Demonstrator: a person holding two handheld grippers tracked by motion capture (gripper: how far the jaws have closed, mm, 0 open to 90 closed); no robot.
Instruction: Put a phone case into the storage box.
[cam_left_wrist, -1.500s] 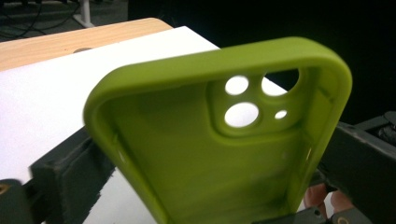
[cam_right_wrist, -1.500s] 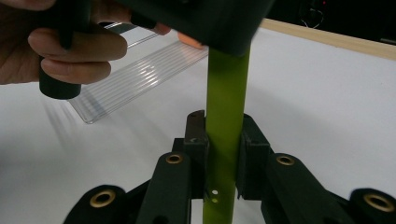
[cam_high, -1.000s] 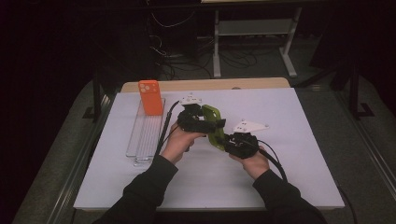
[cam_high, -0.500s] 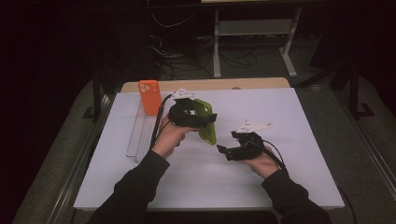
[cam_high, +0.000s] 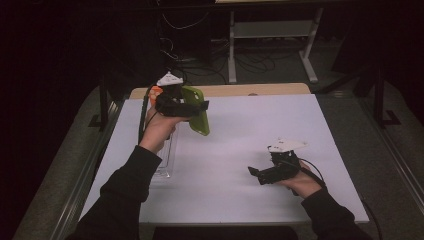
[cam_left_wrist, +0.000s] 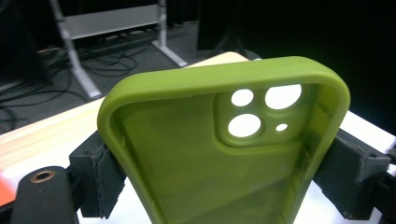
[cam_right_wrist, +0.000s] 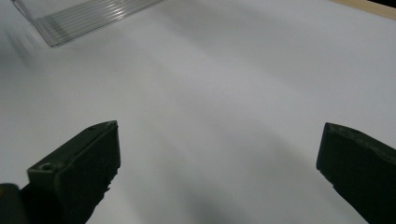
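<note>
Left gripper view: green phone case (cam_left_wrist: 219, 158) between the two black jaws, clamped across its width, one pad pressed on each long edge.
Case end: camera cut-outs at the far end, well past the pads, open inner side facing the lens.
Case in high view: green phone case (cam_high: 196, 111) jutting out beyond the left gripper (cam_high: 200, 106), held up off the white table (cam_high: 240, 135), hanging down and tilted from the jaws.
Left jaws: closed on the case, nothing else between them.
Right gripper view: jaws spread wide, just been opening, bare white surface between them, nothing held.
Right gripper in high view: right gripper (cam_high: 252, 172) low over the table, well apart from the case, jaws pointing toward the left side.
Clear tray: ribbed clear tray (cam_right_wrist: 88, 16) far ahead of the right jaws, off to their left; same clear tray (cam_high: 167, 160) beneath the left forearm in the high view.
Orange item: small orange item (cam_high: 156, 90) just behind the left gripper, mostly hidden, kind unclear.
</note>
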